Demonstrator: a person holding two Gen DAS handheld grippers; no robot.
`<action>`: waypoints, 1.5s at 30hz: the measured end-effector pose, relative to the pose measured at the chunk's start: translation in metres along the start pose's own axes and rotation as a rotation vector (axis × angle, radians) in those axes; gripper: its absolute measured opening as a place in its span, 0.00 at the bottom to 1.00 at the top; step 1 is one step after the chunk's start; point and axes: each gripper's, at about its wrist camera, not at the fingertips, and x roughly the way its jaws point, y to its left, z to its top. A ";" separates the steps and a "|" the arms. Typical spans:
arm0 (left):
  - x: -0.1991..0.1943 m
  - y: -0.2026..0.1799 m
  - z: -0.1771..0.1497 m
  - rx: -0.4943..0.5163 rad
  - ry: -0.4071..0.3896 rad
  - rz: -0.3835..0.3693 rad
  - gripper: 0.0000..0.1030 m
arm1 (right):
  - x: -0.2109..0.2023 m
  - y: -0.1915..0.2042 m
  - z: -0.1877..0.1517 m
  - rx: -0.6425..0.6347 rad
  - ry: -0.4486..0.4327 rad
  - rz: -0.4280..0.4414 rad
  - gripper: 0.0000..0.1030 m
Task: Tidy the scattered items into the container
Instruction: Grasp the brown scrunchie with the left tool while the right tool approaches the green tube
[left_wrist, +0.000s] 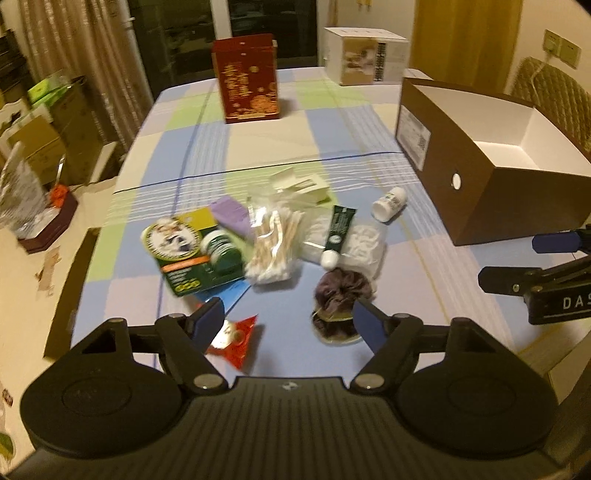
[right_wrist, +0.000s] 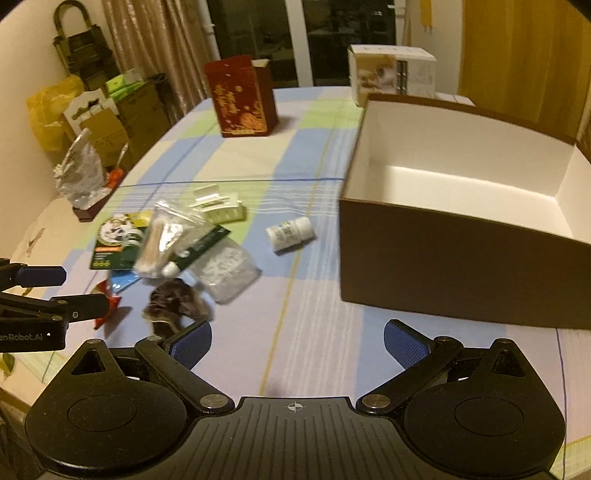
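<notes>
Scattered items lie mid-table: a green card pack (left_wrist: 192, 251), a bag of cotton swabs (left_wrist: 273, 243), a green tube (left_wrist: 338, 230), a white bottle (left_wrist: 389, 203) (right_wrist: 291, 232), a dark scrunchie (left_wrist: 341, 291) (right_wrist: 173, 299) and a red packet (left_wrist: 236, 341). The brown container box (left_wrist: 461, 177) (right_wrist: 443, 258) stands open on the right, its white inside bare. My left gripper (left_wrist: 288, 321) (right_wrist: 88, 291) hovers open over the near edge of the pile, between the packet and the scrunchie. My right gripper (right_wrist: 297, 336) (left_wrist: 508, 260) is open over bare cloth in front of the box.
A red and gold box (left_wrist: 249, 79) and a white carton (left_wrist: 365, 55) stand at the table's far end. A chair back (left_wrist: 546, 92) rises behind the container. Cartons and bags (right_wrist: 92, 122) crowd the floor beyond the left table edge.
</notes>
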 end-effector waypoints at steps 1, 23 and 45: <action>0.003 -0.002 0.001 0.008 0.002 -0.007 0.71 | 0.001 -0.004 0.000 0.011 0.006 -0.002 1.00; 0.089 -0.013 0.008 -0.085 0.169 -0.139 0.38 | 0.025 -0.030 -0.004 0.090 0.093 -0.026 1.00; 0.048 0.041 0.026 -0.103 0.071 -0.037 0.20 | 0.049 0.037 0.023 -0.165 0.029 0.184 0.77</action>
